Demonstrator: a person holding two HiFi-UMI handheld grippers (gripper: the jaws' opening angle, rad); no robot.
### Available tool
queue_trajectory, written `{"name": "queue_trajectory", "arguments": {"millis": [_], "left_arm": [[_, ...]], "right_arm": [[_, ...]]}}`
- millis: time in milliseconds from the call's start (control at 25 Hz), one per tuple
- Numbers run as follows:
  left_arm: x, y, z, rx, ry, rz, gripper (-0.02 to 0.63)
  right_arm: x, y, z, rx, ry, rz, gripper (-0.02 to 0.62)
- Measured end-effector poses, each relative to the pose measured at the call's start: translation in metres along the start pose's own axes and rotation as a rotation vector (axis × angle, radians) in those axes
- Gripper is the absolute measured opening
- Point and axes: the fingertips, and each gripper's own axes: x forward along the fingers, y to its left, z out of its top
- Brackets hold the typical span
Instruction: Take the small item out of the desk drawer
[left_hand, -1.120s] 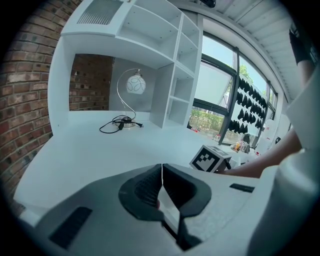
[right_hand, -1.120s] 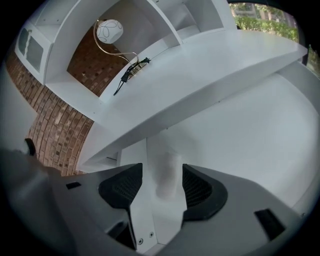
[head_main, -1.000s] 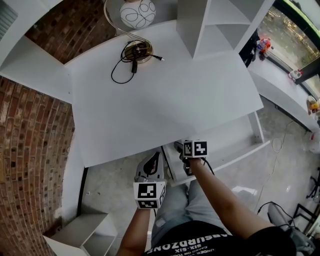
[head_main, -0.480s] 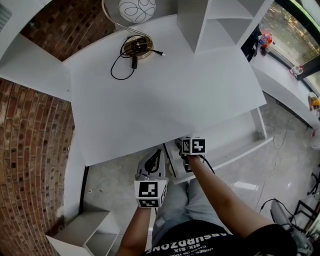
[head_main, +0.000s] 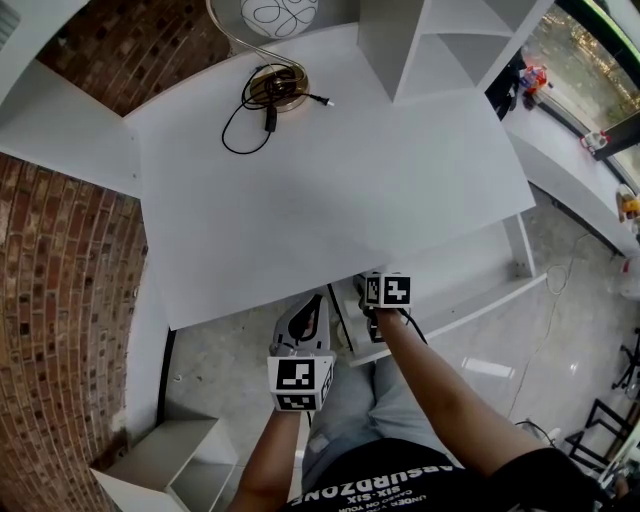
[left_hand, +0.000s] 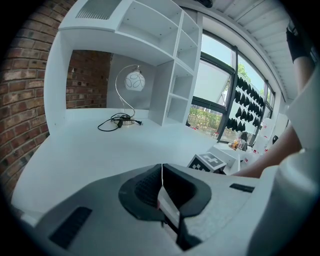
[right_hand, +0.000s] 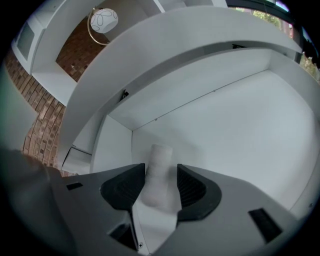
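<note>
A small white cylinder (right_hand: 159, 170) lies on the floor of the open white drawer (right_hand: 235, 130), near its left wall. My right gripper (right_hand: 161, 182) reaches into the drawer and straddles the cylinder. Its jaws are closing, the left pad is at the cylinder's side and a thin gap shows on the right. In the head view the right gripper (head_main: 372, 292) pokes under the desk's front edge, so the cylinder is hidden there. My left gripper (head_main: 310, 305) is shut with nothing in it and hovers just left of it, before the desk (head_main: 330, 190).
The drawer (head_main: 470, 275) juts out under the desk's right half. On the desktop stand a globe lamp (head_main: 278, 15) with a black cable (head_main: 250, 110) and a white shelf unit (head_main: 430, 40). A brick wall (head_main: 60, 300) runs along the left. A low white box (head_main: 170, 465) sits on the floor.
My right gripper has edged slightly forward under the desk's edge. The left gripper has stayed about where it was, still shut.
</note>
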Motion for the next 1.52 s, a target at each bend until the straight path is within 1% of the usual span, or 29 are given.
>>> {"name": "queue_trajectory", "arguments": {"millis": [200,280,1160,1520], "left_arm": [[0.001,0.0,0.002,0.001,0.0,-0.005,0.012],[0.001,0.0,0.003,0.0,0.001,-0.008,0.012],[-0.005,-0.007,0.003,0.002,0.005,-0.006,0.012],[-0.006,-0.014,0.01,0.016,-0.002,0.005,0.011]], "right_arm": [[-0.001,0.0,-0.001,0.017,0.001,0.003,0.141],[-0.003,0.001,-0.001,0.019,0.001,0.001,0.132],[-0.029,0.004,-0.005,0.053,0.023,0.062,0.129],[-0.045,0.007,-0.008,0.046,0.067,0.103,0.129]]}}
